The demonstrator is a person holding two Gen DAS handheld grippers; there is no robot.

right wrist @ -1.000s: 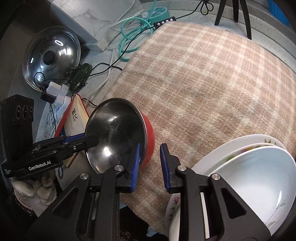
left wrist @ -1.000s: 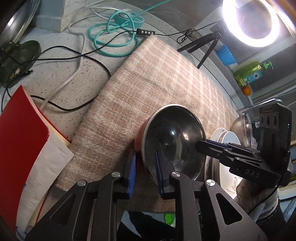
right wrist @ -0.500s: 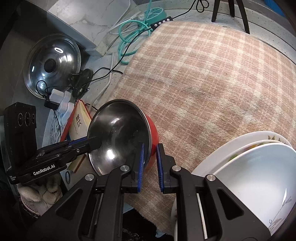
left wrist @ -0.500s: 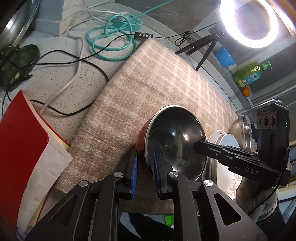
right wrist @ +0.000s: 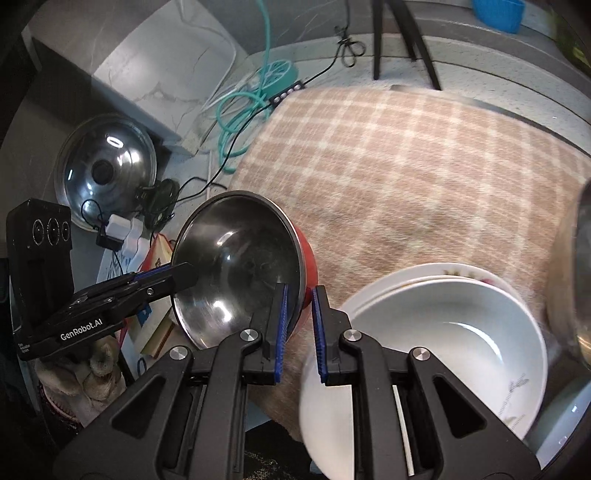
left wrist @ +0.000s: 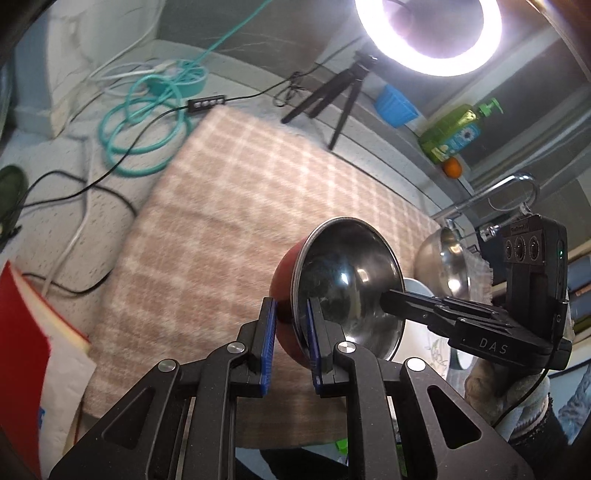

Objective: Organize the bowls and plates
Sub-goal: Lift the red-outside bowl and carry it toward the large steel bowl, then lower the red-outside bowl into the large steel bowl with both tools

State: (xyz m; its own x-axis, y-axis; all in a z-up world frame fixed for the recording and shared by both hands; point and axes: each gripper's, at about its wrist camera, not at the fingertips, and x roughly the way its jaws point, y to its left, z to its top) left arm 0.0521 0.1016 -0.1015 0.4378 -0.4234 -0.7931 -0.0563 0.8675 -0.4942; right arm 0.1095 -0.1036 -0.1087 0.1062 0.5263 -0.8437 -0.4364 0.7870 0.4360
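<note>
A bowl, red outside and steel inside (left wrist: 347, 284), is held tilted above the checked cloth (left wrist: 229, 221). My left gripper (left wrist: 290, 339) is shut on its near rim, one finger inside and one outside. My right gripper (right wrist: 298, 325) is shut on the opposite rim of the same bowl (right wrist: 240, 266). A white bowl (right wrist: 436, 354) sits on a flowered white plate (right wrist: 469, 273) at the cloth's right end. A steel bowl (left wrist: 443, 262) stands beyond them, at the right edge in the right wrist view (right wrist: 576, 280).
Teal and black cables (left wrist: 147, 122), a tripod (left wrist: 332, 96) with a ring light (left wrist: 428, 33) stand at the back. A red-covered book (left wrist: 26, 354) lies left. A glass pot lid (right wrist: 107, 170) leans at the far left. A tap (left wrist: 517, 188) and soap bottle (left wrist: 454, 133) are at right.
Both grippers closed onto the bowl's rim from either side, and the bowl has been lifted off the cloth and tilted.
</note>
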